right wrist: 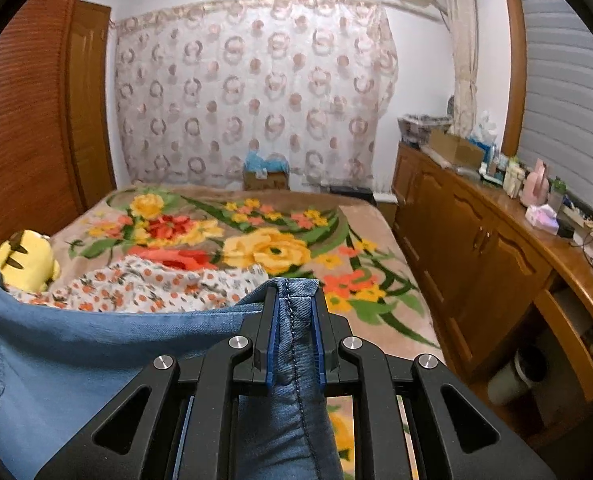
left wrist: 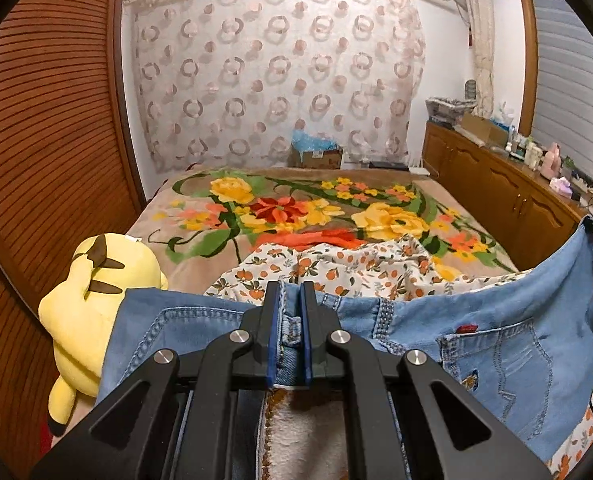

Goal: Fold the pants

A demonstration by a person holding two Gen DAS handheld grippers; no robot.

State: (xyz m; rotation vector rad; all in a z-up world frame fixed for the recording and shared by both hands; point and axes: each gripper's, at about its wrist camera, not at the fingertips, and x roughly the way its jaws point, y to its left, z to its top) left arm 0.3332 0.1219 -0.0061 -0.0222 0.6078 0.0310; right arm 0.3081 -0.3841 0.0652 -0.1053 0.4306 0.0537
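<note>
1. Floral beige blanket (left wrist: 336, 216) covers the bed, with a yellow plush toy (left wrist: 92, 300) and an orange-print white cloth (left wrist: 336, 268) lying on it.
2. Light blue denim pants (left wrist: 476, 328) hang stretched above the bed between both claws.
3. Left claw (left wrist: 290, 304) is clenched on the pants' seam.
4. Right claw (right wrist: 294, 300) is clenched on a bunched edge.

One pair of jeans (left wrist: 496, 344), one orange-print garment (left wrist: 348, 268), one yellow plush toy (left wrist: 88, 312), one floral blanket (left wrist: 296, 208), two grippers

Bright, even light; fisheye-warped edges
</note>
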